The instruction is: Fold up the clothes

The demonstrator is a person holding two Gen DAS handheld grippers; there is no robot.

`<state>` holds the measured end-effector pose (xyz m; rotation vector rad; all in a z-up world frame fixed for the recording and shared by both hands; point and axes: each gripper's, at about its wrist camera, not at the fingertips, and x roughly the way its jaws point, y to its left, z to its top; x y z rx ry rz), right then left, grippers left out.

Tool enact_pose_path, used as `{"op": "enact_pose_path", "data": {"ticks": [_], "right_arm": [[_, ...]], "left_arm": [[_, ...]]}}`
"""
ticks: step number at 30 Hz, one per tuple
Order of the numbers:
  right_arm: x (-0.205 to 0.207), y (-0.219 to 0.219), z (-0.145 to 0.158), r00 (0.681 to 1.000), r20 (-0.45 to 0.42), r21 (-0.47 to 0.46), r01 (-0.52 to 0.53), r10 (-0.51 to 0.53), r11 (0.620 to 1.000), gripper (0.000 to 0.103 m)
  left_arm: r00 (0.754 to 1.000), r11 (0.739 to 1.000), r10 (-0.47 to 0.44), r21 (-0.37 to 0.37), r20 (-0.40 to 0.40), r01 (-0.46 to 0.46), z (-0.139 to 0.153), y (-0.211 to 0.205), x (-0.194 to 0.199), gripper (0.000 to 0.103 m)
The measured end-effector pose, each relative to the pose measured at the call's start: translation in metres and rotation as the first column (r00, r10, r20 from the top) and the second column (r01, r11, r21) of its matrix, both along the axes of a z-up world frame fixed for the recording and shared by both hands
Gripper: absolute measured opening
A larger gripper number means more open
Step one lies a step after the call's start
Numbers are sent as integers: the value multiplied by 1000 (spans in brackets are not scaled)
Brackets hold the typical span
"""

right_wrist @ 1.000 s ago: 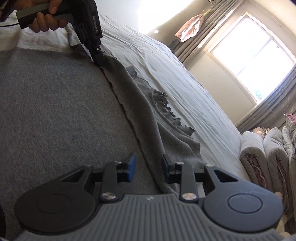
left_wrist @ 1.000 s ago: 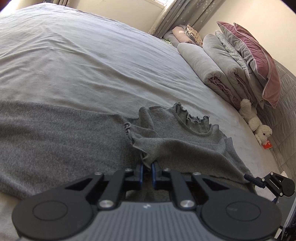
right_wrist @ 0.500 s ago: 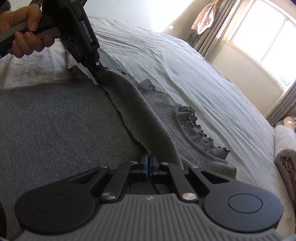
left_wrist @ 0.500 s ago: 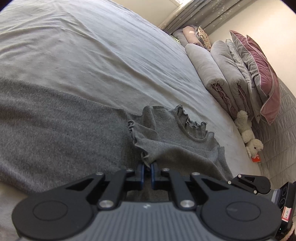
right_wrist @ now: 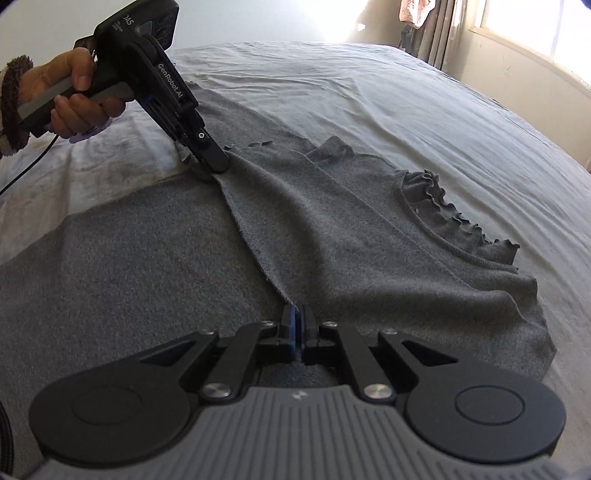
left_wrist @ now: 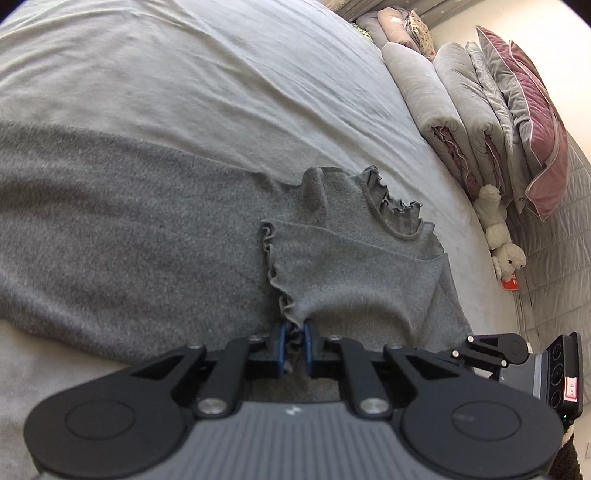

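Sunlit bed [left_wrist: 221, 74] (pale sheet), folded quilts [left_wrist: 443, 110], curtained window [right_wrist: 535, 22].

The garment [left_wrist: 155, 206] lies on the bed [left_wrist: 184, 81], pillows [left_wrist: 532, 122] seemingly behind.

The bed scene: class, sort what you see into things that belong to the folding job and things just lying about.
Belongs to the job:
- grey knit top, sleeve folded across it
- left gripper, cuff frill between its fingers
- right gripper, closed on the sleeve edge

Just lying about:
- rolled quilts
- pink pillow
- stuffed toy
- curtain
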<state>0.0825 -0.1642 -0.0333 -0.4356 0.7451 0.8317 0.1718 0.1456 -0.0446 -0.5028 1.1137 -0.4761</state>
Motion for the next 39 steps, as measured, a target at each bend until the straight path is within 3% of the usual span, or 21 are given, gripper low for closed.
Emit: {"op": "enact_pose_path", "data": {"ticks": [2, 3, 6, 8, 11, 13, 14, 15, 21, 24, 27, 29, 31, 33, 36, 37, 39], "right_arm": [[-1, -3, 7, 999, -32, 22, -12, 13, 1000, 17], [1, -6, 11, 999, -34, 38, -15, 17, 999, 21], [8, -15, 22, 1000, -9, 91, 5, -5, 996, 37], [18, -24, 25, 997, 28, 105, 72, -75, 992, 37], [38, -37, 24, 976, 63, 100, 204, -210, 974, 37], [44, -45, 18, 958, 80, 97, 267, -275, 959, 37], [45, -49, 15, 950, 86, 98, 291, -300, 952, 37], [47, -53, 11, 941, 93, 99, 315, -324, 944, 37], [44, -74, -13, 896, 93, 125, 421, -433, 898, 39], [41, -79, -20, 883, 96, 155, 443, -460, 883, 47], [40, -81, -21, 872, 102, 164, 459, -478, 873, 52], [37, -81, -17, 869, 112, 168, 462, -482, 871, 52], [34, -82, -12, 866, 128, 191, 457, -484, 869, 52], [35, -80, -7, 867, 140, 201, 448, -479, 871, 52], [40, -73, -4, 874, 140, 190, 437, -465, 879, 51], [40, -70, -5, 874, 146, 181, 437, -464, 881, 51], [41, -67, -8, 872, 152, 165, 442, -465, 882, 51]], "left_arm": [[999, 1000, 27, -9, 32, -27, 3, 6, 1, 39], [998, 999, 44, -11, 47, -43, 5, 8, 3, 43], [993, 995, 99, -14, 71, -98, 4, 14, 11, 44], [988, 991, 132, -27, 83, -130, 1, 15, 16, 43], [978, 985, 173, -47, 116, -168, -4, 12, 21, 40], [972, 981, 193, -55, 136, -187, -6, 9, 23, 26], [968, 980, 199, -55, 155, -192, -7, 8, 22, 9], [962, 979, 203, -53, 181, -196, -6, 6, 20, 2], [898, 964, 259, -32, 355, -265, -3, 5, 0, 2], [894, 958, 216, 92, 392, -271, -4, -6, 0, 2], [898, 936, 146, 236, 415, -261, -3, -18, 2, 0], [894, 927, 155, 251, 420, -278, 3, -17, 1, 2], [874, 919, 182, 237, 451, -314, 10, -14, -4, 5], [853, 930, 185, 193, 487, -312, 20, -13, -11, 5], [853, 950, 123, 189, 507, -250, 29, -28, -10, 7], [859, 953, 97, 204, 503, -226, 30, -34, -8, 10], [866, 958, 41, 227, 499, -176, 29, -46, -3, 28]]}}
